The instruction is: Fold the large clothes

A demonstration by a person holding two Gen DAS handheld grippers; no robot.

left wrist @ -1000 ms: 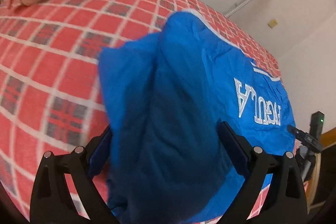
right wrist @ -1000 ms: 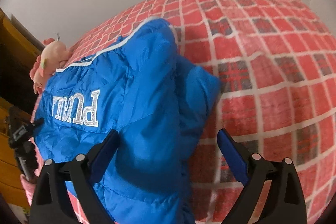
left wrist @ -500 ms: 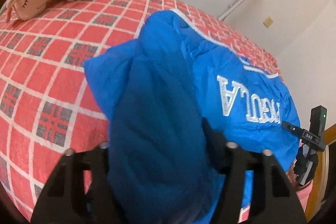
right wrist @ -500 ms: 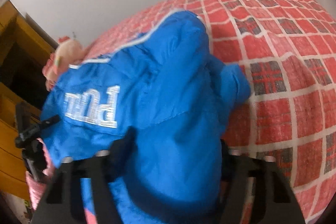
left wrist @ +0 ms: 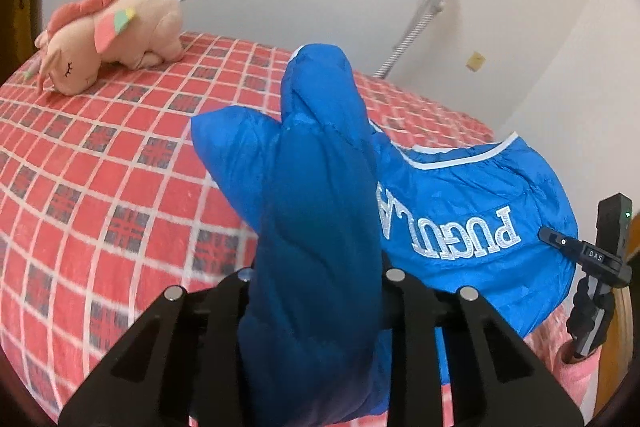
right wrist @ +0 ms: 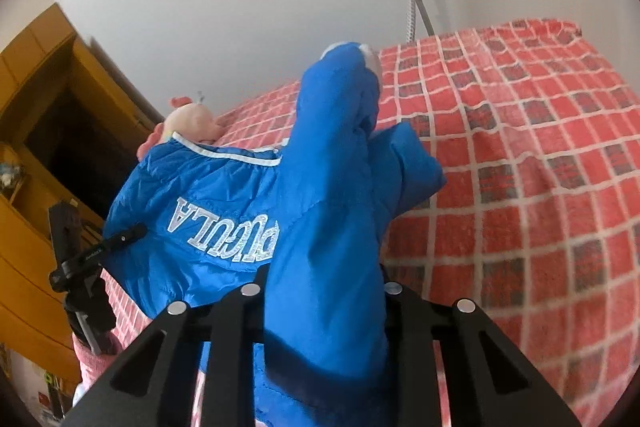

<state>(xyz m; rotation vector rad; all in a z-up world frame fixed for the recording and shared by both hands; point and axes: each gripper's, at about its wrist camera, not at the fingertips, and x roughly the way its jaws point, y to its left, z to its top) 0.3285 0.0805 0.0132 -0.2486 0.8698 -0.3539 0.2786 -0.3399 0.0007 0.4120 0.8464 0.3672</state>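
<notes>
Both the left gripper (left wrist: 316, 291) and right gripper (right wrist: 320, 303) pinch a blue jacket (left wrist: 460, 211) raised above the red checked bed (left wrist: 100, 155), seemingly gripping matching edges; lift evenly, keeping fabric taut, for a straight fold.

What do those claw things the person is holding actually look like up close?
Both look alike. The left claw and the right claw are matte black, angular frames with slotted cut-outs and small round silver bolt heads along the top. No cables, sleeves or hands show. Seen from the right, the left unit carries a black bar with tiny white lettering, too small to read there.
</notes>
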